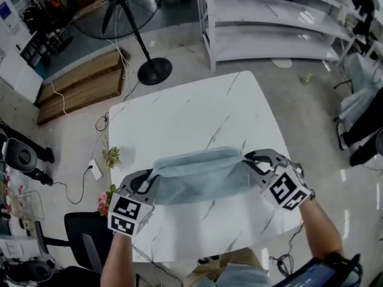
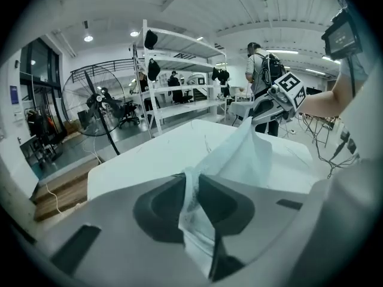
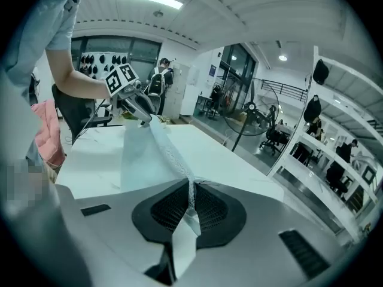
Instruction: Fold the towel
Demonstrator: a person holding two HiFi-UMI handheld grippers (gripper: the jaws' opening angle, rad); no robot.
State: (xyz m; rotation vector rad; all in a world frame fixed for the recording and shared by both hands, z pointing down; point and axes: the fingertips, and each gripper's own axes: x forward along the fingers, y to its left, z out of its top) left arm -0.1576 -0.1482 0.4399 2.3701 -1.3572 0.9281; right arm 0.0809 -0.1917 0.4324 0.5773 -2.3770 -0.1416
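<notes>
A pale blue-grey towel [image 1: 200, 175] hangs stretched between my two grippers over the near half of the white marble table [image 1: 191, 115]. My left gripper [image 1: 151, 178] is shut on the towel's left corner, and the cloth [image 2: 194, 205] shows pinched between its dark pads. My right gripper [image 1: 246, 160] is shut on the right corner, with the towel edge [image 3: 190, 199] clamped between its ribbed pads. In each gripper view the towel runs taut to the other gripper, the right gripper [image 2: 263, 109] and the left gripper [image 3: 139, 109]. The towel's lower edge droops toward the tabletop.
A standing fan [image 1: 128, 17] and wooden pallets [image 1: 81, 85] are on the floor beyond the table's far left. White shelving [image 1: 275, 23] stands at the back right. A black chair [image 1: 84, 238] and a small plant [image 1: 111, 156] sit by the table's left edge.
</notes>
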